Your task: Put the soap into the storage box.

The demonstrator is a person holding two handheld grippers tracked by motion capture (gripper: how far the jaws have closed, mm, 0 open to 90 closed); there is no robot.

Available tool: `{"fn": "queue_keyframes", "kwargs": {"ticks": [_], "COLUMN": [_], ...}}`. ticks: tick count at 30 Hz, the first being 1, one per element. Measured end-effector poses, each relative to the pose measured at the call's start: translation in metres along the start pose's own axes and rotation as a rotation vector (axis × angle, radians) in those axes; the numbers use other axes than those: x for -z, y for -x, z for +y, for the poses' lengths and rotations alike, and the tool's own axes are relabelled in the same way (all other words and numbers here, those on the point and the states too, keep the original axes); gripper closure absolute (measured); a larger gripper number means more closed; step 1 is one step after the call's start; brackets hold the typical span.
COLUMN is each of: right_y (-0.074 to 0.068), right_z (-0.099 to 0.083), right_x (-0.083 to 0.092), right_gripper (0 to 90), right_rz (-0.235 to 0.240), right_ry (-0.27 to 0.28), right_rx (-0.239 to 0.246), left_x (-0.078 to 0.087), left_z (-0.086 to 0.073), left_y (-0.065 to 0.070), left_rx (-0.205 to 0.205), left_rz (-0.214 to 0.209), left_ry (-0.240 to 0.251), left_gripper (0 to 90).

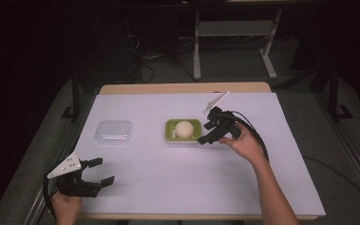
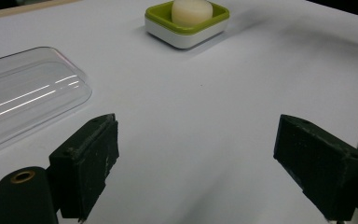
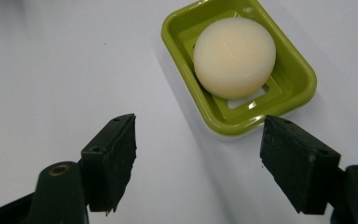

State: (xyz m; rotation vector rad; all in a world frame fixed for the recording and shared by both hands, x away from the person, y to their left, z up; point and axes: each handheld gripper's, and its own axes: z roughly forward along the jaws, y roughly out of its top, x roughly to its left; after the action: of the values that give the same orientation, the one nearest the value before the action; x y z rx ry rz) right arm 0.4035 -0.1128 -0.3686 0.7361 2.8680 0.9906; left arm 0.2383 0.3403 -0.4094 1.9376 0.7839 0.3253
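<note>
Count on worktop (image 1: pixel 136 178): 1 green soap dish (image 1: pixel 183 130), 1 round soap bar (image 1: pixel 184 129), 1 clear plastic lid (image 1: pixel 114 131).

No readable text, labels, brands, numbers, signs

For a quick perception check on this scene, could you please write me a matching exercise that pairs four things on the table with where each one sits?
Things:
1. soap bar
2. clear lid
3. left gripper
4. right gripper

Places:
A. near front left corner of the table, jaws apart
B. lying flat, to the left of the green dish
C. inside the green dish
D. just beside the dish's right end, jaws apart

Pairs: 1-C, 2-B, 3-A, 4-D
</note>
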Motion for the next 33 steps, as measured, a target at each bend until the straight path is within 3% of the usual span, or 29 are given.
{"fn": "queue_keyframes", "kwargs": {"ticks": [5,19,28,33], "right_y": [0.001,-0.005,-0.009,-0.011], "right_z": [-0.008,-0.028,-0.043,-0.052], "right_x": [0.003,0.015,0.018,0.02], "right_gripper": [25.8,25.6,25.3,25.3], "right_rz": [0.014,-0.006,0.006,0.008], "right_ry": [0.009,0.031,0.031,0.04], "right_rx": [-0.021,-0.016,-0.067,-0.071], "left_x": [0.0,-0.001,0.0,-0.001], "left_z": [0.001,0.001,0.001,0.001], "left_y": [0.001,0.0,-0.001,0.0], "left_rx": [0.002,0.012,0.013,0.017], "left_rz": [0.004,0.012,0.021,0.023], "left_ry": [0.0,0.004,0.002,-0.001], "left_gripper": [13.2,13.2,13.2,13.2]}}
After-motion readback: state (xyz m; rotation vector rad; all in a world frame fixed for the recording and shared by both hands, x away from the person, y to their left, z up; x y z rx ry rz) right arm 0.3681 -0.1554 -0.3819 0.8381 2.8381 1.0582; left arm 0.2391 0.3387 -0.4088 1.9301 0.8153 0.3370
